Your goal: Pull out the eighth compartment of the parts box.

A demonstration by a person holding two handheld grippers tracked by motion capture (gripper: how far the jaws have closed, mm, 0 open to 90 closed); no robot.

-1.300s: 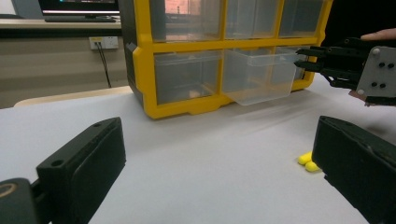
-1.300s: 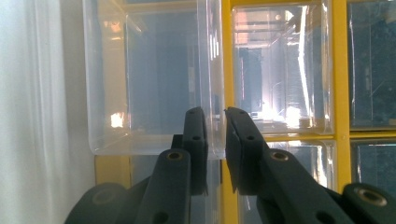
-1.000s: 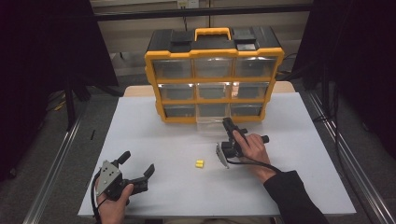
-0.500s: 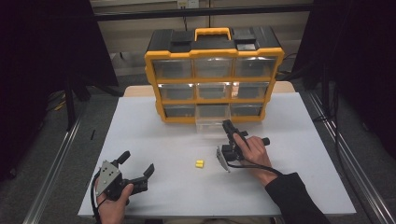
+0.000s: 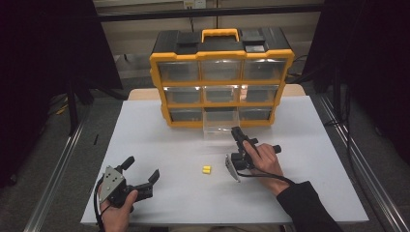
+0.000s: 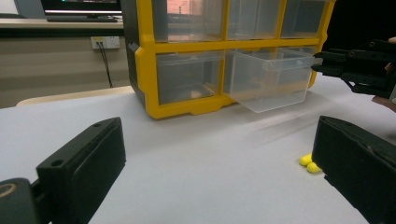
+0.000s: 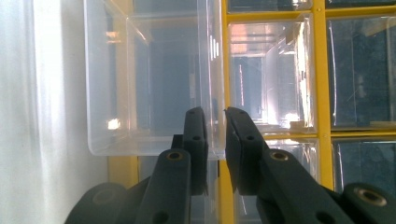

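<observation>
A yellow and black organizer [image 5: 221, 82] with clear drawers stands at the back of the white table [image 5: 314, 125]. Its bottom middle drawer [image 5: 220, 129] is pulled out toward me. My right gripper [image 5: 235, 130] points at that drawer's front. In the right gripper view the jaws [image 7: 215, 114] stand nearly together, pinching the thin front wall of the clear drawer [image 7: 149, 84]. Two small yellow pieces [image 5: 206, 169] lie on the table just left of the right hand. My left gripper [image 5: 142, 166] rests at the near left, open, with nothing between its jaws.
In the left gripper view the pulled-out drawer [image 6: 268, 79] looks empty, with the right gripper [image 6: 320, 63] at its rim and the yellow pieces [image 6: 308, 162] nearer. Metal rails run along both sides of the table. Dark curtains hang left and right.
</observation>
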